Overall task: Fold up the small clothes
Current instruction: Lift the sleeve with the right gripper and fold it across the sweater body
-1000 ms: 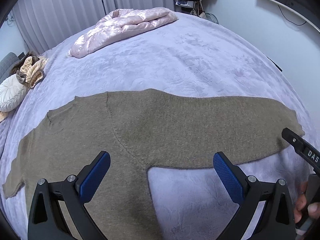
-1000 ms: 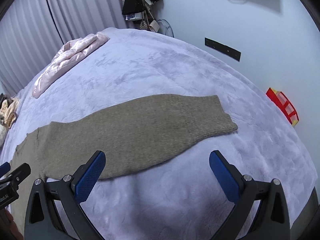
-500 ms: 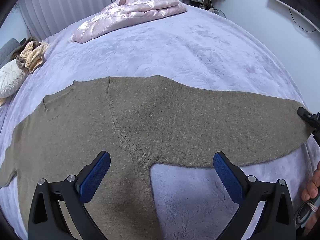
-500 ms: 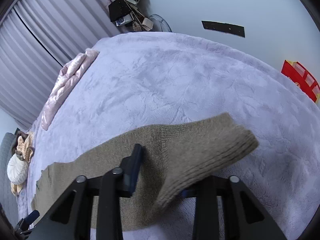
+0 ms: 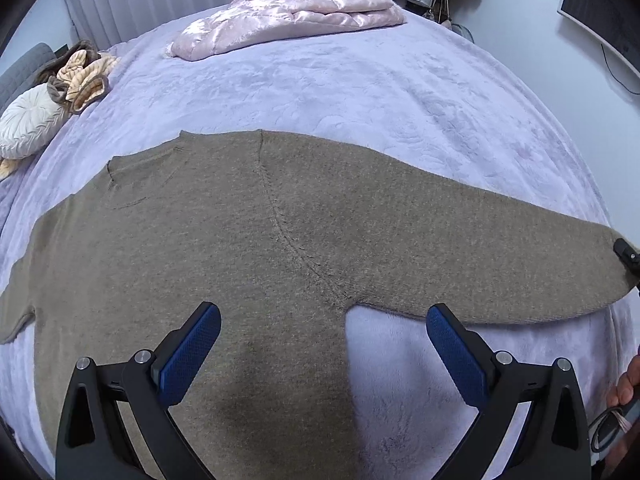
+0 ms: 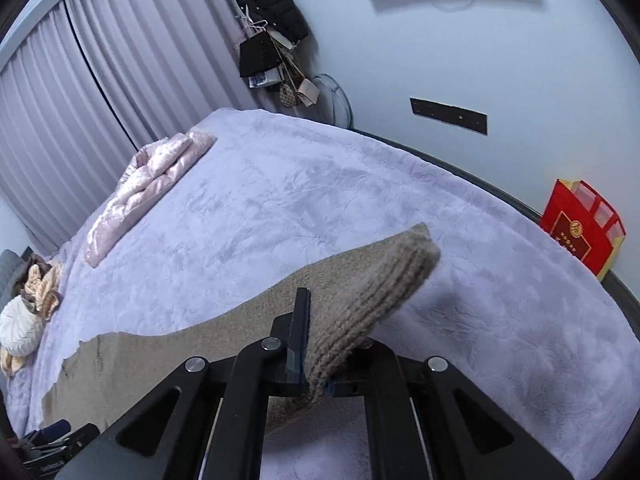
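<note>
An olive-brown knit sweater lies spread flat on the lilac bed, one sleeve stretched out to the right. My left gripper hovers open over the armpit, its blue pads apart and holding nothing. My right gripper is shut on the sleeve's ribbed cuff, which stands lifted off the blanket. That same gripper's tip shows at the sleeve end in the left wrist view.
A folded pink quilted jacket lies at the far side of the bed. A white round cushion and a beige bundle sit at the left edge. A red gift bag stands beyond the right edge. A person's fingers show at right.
My right gripper went from wide open above the sleeve to shut on its cuff and raised it. My left gripper drifted closer over the sweater body, still open.
</note>
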